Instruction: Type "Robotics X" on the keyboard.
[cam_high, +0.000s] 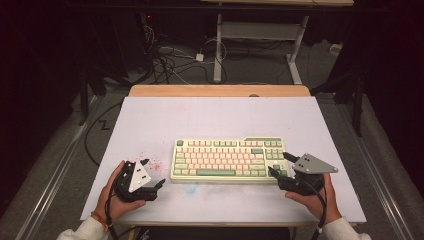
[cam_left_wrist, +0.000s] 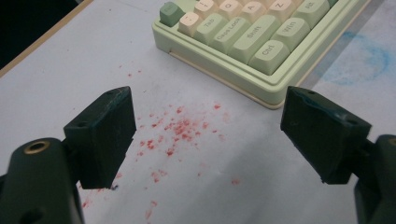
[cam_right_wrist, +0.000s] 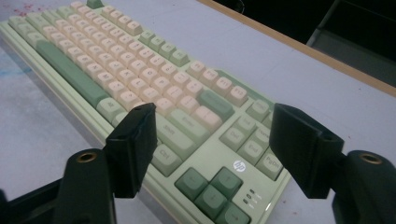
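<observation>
A pale green keyboard (cam_high: 227, 160) with cream and green keys lies flat near the front middle of the white table top (cam_high: 215, 120). My left gripper (cam_high: 153, 172) sits just left of the keyboard's left end, jaws wide open. In the left gripper view the left gripper (cam_left_wrist: 205, 107) hangs over bare table, with the keyboard's corner (cam_left_wrist: 243, 37) beyond the jaws. My right gripper (cam_high: 278, 163) is at the keyboard's right end. In the right gripper view its open jaws (cam_right_wrist: 212, 114) stand over the arrow keys and the keyboard (cam_right_wrist: 116, 70), and the pads press on nothing.
Red specks (cam_left_wrist: 177, 130) stain the table between the left gripper and the keyboard, and a blue smudge (cam_left_wrist: 369, 60) lies in front of the keyboard. A wooden strip (cam_high: 220, 91) edges the table's far side. Cables (cam_high: 170, 60) and a desk frame (cam_high: 260, 35) are on the floor beyond.
</observation>
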